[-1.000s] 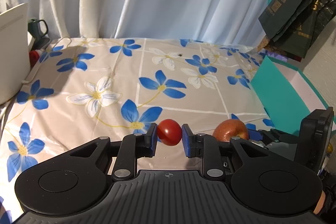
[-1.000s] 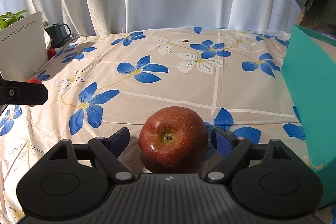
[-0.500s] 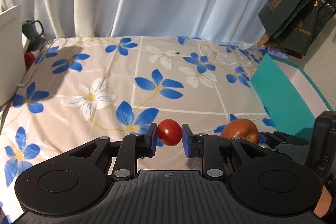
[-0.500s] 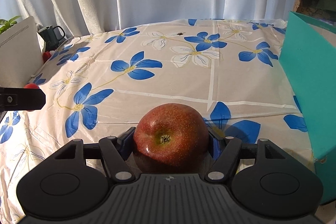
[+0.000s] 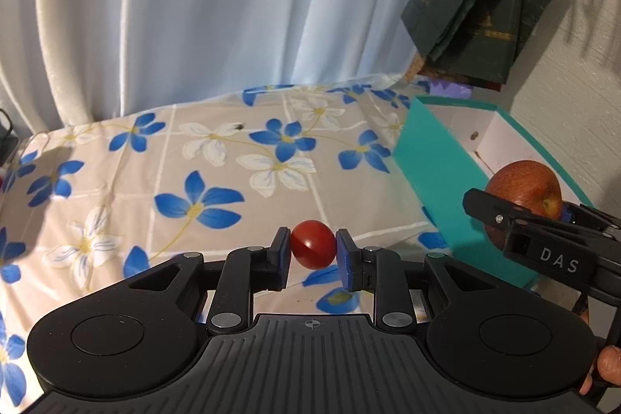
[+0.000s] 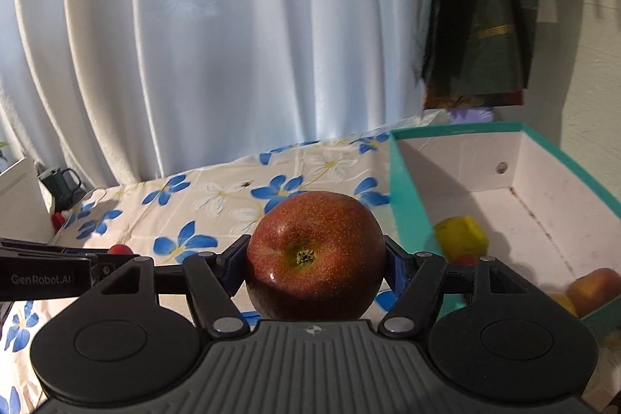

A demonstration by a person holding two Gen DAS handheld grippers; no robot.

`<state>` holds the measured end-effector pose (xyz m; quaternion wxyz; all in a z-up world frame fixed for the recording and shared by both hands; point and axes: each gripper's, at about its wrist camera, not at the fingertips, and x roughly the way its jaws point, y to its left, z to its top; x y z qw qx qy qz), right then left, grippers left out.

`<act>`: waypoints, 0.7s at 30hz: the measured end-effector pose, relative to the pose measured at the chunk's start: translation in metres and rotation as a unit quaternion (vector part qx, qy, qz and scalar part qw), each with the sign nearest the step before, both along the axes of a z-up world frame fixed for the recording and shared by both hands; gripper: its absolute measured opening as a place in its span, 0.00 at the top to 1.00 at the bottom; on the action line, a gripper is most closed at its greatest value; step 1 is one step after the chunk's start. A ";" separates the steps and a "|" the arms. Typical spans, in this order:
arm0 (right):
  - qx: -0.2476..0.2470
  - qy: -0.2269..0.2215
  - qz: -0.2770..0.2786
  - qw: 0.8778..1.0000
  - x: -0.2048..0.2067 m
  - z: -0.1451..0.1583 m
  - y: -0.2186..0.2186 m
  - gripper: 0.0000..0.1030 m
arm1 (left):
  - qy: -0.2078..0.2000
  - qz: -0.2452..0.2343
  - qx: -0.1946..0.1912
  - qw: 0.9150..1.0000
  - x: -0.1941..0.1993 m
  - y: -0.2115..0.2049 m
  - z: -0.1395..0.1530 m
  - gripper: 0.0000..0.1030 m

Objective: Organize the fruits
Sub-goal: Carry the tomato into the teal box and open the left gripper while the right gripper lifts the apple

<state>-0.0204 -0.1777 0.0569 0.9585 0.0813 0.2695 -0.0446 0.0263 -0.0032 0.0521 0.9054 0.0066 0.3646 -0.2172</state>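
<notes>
A: We have the apple (image 6: 314,255) square in front of us, dark red with fine yellow speckles, its dried blossom end turned toward the camera. The right gripper (image 6: 315,258) clamps it between both blue pads, and it hangs in the air above the flowered tablecloth (image 6: 202,196), just beside the near wall of the teal box (image 6: 403,189).

B: And we hold the small tomato (image 5: 313,249), smooth, glossy and round. The left gripper (image 5: 313,253) pinches it at its sides, lifted off the cloth.

A: The right jaws have just been closing, with the apple between them.

B: The box is white inside and open on top. We see a yellow fruit (image 6: 462,235) near its left wall and a reddish-orange fruit (image 6: 594,288) at the near right corner; the floor between them lies bare.

A: White curtains (image 6: 194,45) close off the far edge of the table, and dark paper bags (image 6: 481,26) hang on the wall above the box.

B: Both tools tip downward. From our left camera the apple shows against the box's long rim.
</notes>
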 end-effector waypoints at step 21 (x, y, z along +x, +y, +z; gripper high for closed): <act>-0.001 -0.047 -0.167 0.985 -0.065 0.008 -0.093 0.33 | -0.022 -0.139 0.002 0.990 0.009 -0.137 0.021 0.73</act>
